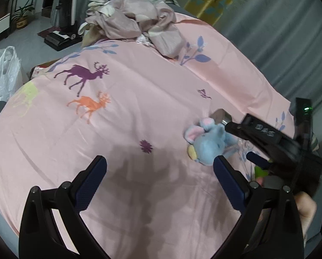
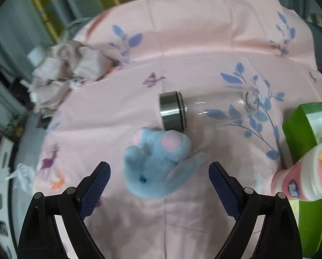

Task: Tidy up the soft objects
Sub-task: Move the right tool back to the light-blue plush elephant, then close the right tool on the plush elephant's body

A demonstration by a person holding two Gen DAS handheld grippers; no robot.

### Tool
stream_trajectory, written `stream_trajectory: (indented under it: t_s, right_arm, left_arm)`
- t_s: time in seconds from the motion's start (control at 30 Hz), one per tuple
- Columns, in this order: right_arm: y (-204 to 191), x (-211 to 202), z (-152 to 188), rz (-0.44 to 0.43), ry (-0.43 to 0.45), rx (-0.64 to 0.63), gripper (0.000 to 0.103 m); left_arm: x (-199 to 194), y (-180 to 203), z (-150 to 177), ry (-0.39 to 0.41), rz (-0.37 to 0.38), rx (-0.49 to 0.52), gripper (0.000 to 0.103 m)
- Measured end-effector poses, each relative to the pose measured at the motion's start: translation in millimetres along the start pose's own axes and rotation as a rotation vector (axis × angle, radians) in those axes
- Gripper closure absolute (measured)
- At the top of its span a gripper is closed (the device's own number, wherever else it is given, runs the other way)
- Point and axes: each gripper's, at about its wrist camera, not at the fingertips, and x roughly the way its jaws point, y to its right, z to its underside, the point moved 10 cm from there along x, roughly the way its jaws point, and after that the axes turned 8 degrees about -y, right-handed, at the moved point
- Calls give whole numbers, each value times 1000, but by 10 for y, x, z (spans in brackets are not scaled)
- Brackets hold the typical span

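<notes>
Your right gripper [image 2: 160, 170] is the nearer one, spread wide and holding nothing, with the blue plush bunny [image 2: 158, 161] between its tips, touching the glass bottle [image 2: 204, 110] beyond. Its length probably runs along your reach. Your left gripper [image 1: 160, 168] gapes empty beside it.

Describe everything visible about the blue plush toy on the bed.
The blue plush toy is a fluffy animal with pink foot pads, pink-lined ears, a dark bead eye and a yellow patch. It lies on its side on the pink sheet, feet against the metal lid of a clear bottle. The open right tongs sit around it without touching.
</notes>
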Motion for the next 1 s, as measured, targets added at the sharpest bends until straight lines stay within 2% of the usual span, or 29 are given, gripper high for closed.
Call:
stream_trajectory:
  t_s: [0.1,0.23,0.37,0.47,0.63,0.77,0.87,1.0]
  right_arm:
    - [-51,185,-25,-5,-33,-5,10]
    - [53,417,-83,81,-50,-14,10]
    - [147,520,-75,51,-75,-1,11]
    - [127,545,-43,-18,-95,5,29]
    - [112,362,48,-35,-58,-81,50]
    - [145,132,165,-57,-40,-102,52]
    - [176,-74,337,-116,-64,-119,52]
    - [262,-266,610,-146,-96,-135,52]
  left_arm:
    - [7,6,-6,-9,16,-8,4]
    - [46,-29,-1,-26,-4,-14,4]
    - [29,-7,-11,-29,24,-15,4]
    - [37,2,-19,-36,32,-15,4]
    - [67,-34,-19,-47,8,-18,4]
    - [53,-34,-25,-34,2,-14,4]
    - [61,-28,-11,-36,-6,-4,4]
    - [65,-18,9,-36,-12,6,4]
